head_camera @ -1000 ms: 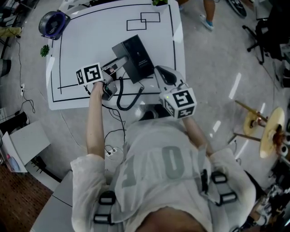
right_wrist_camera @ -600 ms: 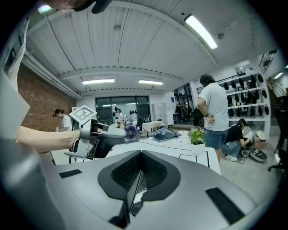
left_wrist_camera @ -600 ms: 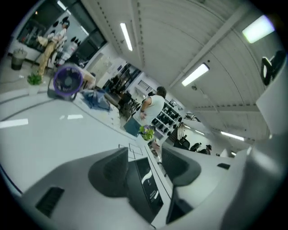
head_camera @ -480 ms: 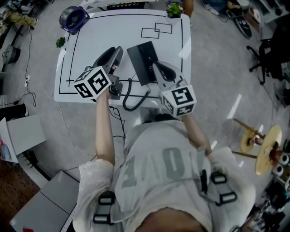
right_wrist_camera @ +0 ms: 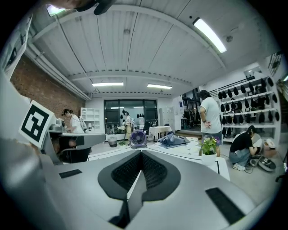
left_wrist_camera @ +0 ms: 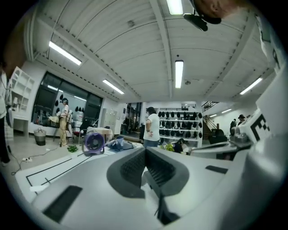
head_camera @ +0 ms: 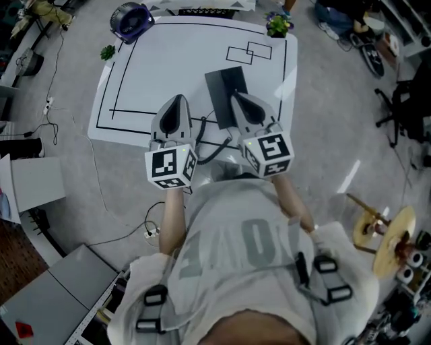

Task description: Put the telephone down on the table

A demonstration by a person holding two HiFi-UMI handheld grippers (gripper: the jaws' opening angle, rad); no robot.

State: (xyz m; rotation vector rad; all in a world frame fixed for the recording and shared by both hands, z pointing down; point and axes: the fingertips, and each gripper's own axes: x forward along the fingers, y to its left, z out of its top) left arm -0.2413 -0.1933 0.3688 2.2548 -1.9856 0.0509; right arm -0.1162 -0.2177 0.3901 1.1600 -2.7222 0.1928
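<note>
The black telephone base (head_camera: 225, 87) lies on the white table (head_camera: 155, 74), near its front edge. Its coiled cord (head_camera: 214, 147) loops off the table's front edge between my two grippers. I cannot make out the handset; the grippers cover that spot. My left gripper (head_camera: 176, 101) is held over the front edge just left of the base, shut, with nothing between its pads (left_wrist_camera: 145, 152). My right gripper (head_camera: 238, 99) is level with it at the base's near right corner, shut and empty (right_wrist_camera: 141, 155).
A purple fan (head_camera: 131, 19) stands at the table's far left corner and a potted plant (head_camera: 277, 25) at the far right corner. Black lines mark out a rectangle on the tabletop. Cables run over the floor on the left. People stand in the room beyond.
The left gripper has let go of the handset at the table's front left, swung right and back to beside the right gripper, and shut. The right gripper stayed put.
</note>
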